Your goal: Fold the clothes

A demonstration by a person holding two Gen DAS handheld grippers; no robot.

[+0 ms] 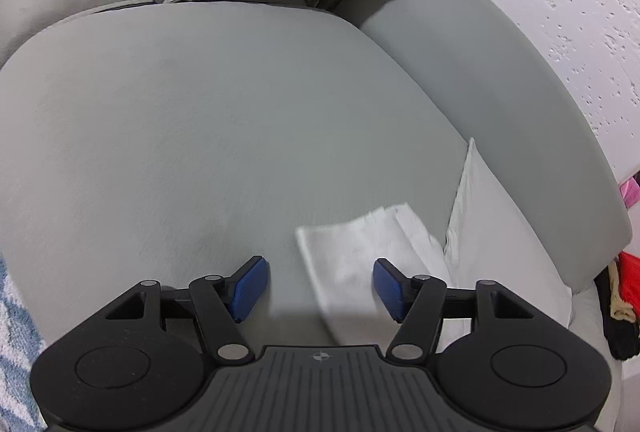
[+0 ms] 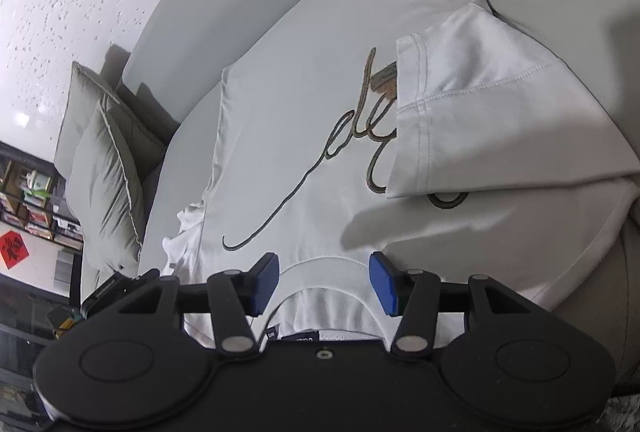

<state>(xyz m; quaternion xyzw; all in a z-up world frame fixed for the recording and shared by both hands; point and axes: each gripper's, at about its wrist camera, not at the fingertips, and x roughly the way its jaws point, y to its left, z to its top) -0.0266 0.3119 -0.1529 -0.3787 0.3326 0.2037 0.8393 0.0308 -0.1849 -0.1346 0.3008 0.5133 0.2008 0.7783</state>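
Lying flat, soft white T-shirt (image 2: 304,136), looping script, smooth grey sofa (image 1: 224,120)

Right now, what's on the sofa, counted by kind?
White T-shirt: 1
Grey cushions: 2
Total: 3

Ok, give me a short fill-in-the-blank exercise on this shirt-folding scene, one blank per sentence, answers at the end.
1. The T-shirt lying on the grey sofa is ____ in colour.
2. One sleeve is folded over the ____ lettering on the shirt's front.
3. The right gripper hangs over the shirt's ____, where the label sits.
4. The jaws of the left gripper stand ____, with nothing pinched.

Missing words: white; cursive; collar; open
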